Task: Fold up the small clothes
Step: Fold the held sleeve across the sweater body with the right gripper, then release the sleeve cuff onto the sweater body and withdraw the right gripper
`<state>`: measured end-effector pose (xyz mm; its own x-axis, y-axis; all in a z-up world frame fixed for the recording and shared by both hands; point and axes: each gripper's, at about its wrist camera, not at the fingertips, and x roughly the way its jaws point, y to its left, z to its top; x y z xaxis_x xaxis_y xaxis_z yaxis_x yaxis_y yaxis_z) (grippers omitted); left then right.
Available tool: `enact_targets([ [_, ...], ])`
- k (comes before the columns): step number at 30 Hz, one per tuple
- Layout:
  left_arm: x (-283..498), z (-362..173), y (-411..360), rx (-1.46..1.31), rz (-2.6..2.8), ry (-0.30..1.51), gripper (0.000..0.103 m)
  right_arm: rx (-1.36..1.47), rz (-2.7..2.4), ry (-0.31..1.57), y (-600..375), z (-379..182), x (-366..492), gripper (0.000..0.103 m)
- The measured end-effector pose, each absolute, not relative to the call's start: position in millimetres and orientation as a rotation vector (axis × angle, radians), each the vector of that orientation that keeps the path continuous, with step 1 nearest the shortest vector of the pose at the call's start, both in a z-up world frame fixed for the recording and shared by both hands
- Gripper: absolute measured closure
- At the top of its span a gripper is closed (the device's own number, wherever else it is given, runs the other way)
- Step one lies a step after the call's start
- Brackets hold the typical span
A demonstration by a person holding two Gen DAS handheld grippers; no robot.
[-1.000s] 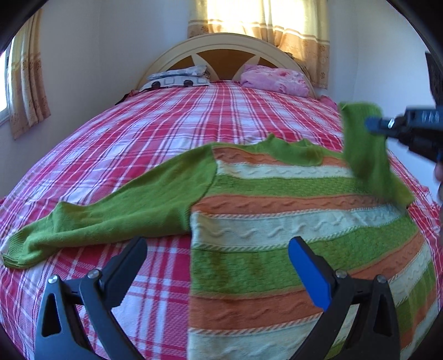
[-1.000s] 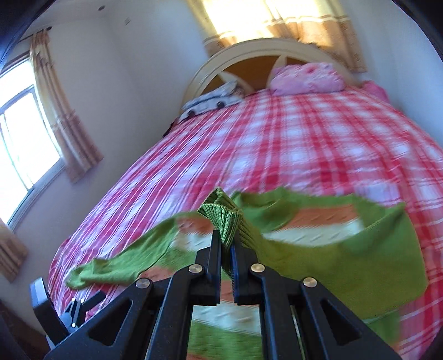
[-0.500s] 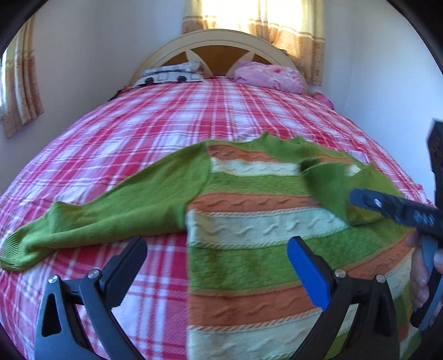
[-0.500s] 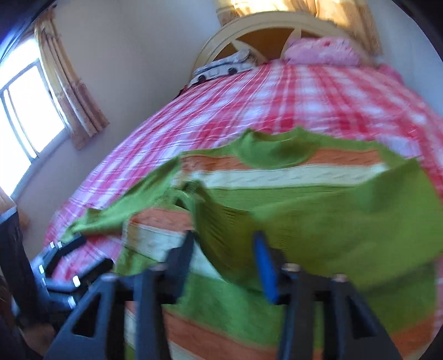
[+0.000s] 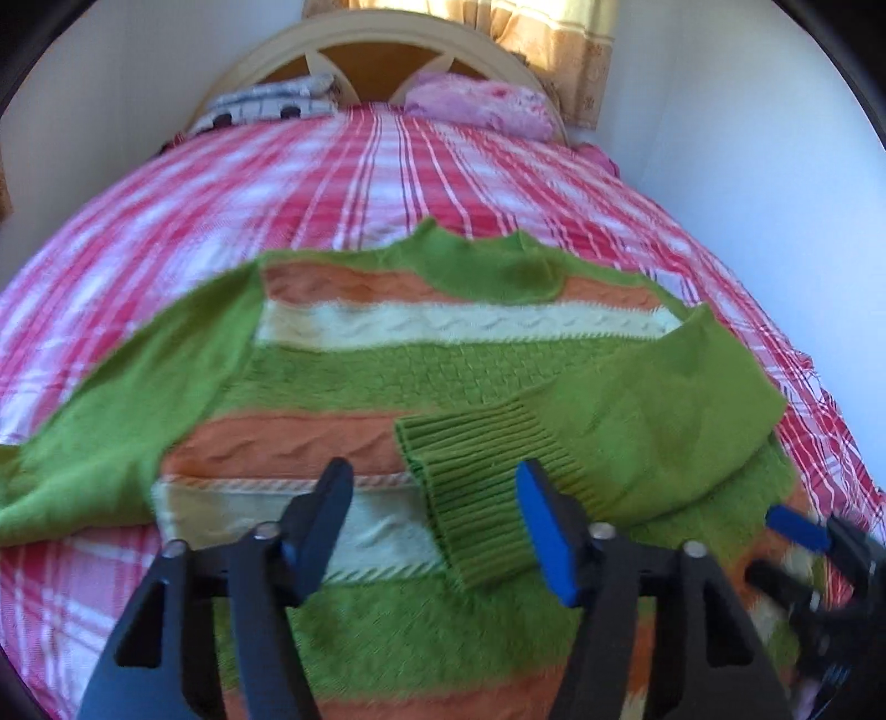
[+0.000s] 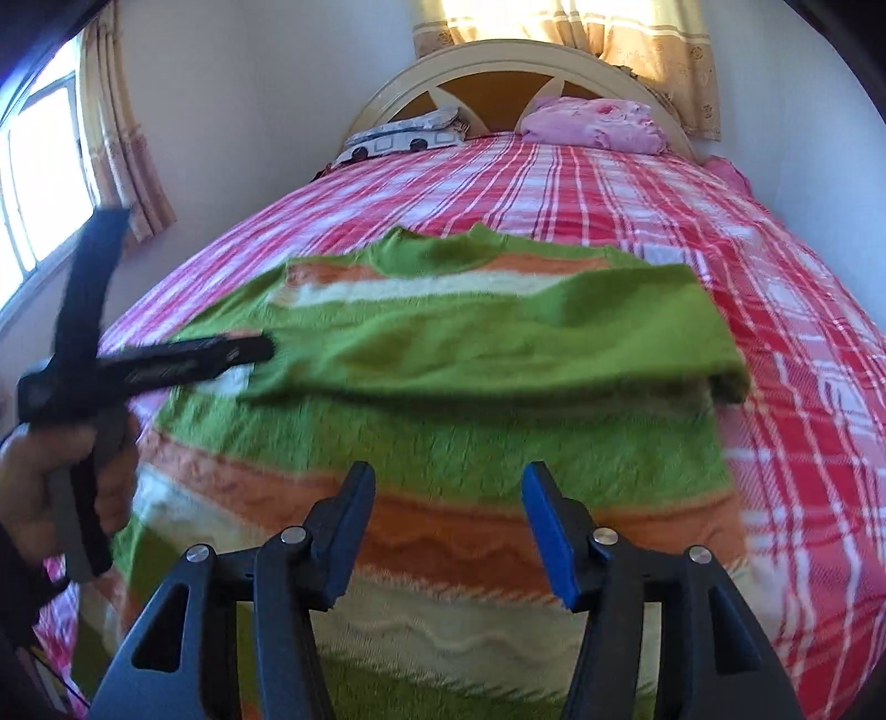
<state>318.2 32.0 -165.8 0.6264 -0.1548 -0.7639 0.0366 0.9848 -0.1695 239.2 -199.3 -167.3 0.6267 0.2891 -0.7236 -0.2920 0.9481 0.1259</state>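
Your left gripper (image 5: 434, 515) is closing its jaws, which now stand about half apart. The ribbed cuff (image 5: 476, 487) of the folded sleeve lies in the gap below them, but the pads press on nothing. Your right gripper (image 6: 446, 523) is opening, its jaws also about half apart and empty, hovering over the sweater's lower orange stripe.

The striped sweater (image 5: 387, 382) lies flat on the plaid bedspread (image 5: 343, 183), neck toward the headboard (image 5: 376, 39). One green sleeve (image 5: 659, 410) is folded in across the sweater's chest, cuff near its middle. The other sleeve (image 5: 127, 410) stretches off the sweater's body onto the bedspread. Two pillows (image 6: 595, 124) sit beyond the sweater, against the headboard. Your hand (image 6: 61, 487) holding the left gripper shows beside the sweater's edge in the right wrist view.
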Motion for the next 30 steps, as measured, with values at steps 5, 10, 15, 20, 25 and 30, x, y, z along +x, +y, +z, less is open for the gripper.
enact_targets([
  [5, 323.2, -172.4, 23.1, -0.191, -0.184, 0.898, 0.095, -0.056, 0.341, 0.809, -190.1, -178.4, 225.9, 0.045],
  [10, 314.6, -142.3, 35.9, -0.216, -0.202, 0.818, 0.096, -0.035, 0.358, 0.803, -192.4, -180.9, 222.1, 0.042],
  [15, 300.3, -107.9, 64.5, -0.231, -0.167, 0.727, 0.096, -0.011, 0.367, 0.802, -195.9, -181.6, 221.3, 0.041],
  [20, 304.1, -114.8, 83.5, -0.211, -0.112, 0.735, 0.096, -0.009, 0.369, 0.806, -195.1, -182.9, 221.6, 0.04],
  [25, 305.4, -142.1, 96.4, -0.239, -0.065, 0.781, 0.096, -0.022, 0.368, 0.816, -192.5, -184.9, 222.9, 0.037],
  [30, 310.4, -162.9, 97.9, -0.251, -0.043, 0.811, 0.096, -0.077, 0.365, 0.833, -187.4, -180.6, 221.9, 0.036],
])
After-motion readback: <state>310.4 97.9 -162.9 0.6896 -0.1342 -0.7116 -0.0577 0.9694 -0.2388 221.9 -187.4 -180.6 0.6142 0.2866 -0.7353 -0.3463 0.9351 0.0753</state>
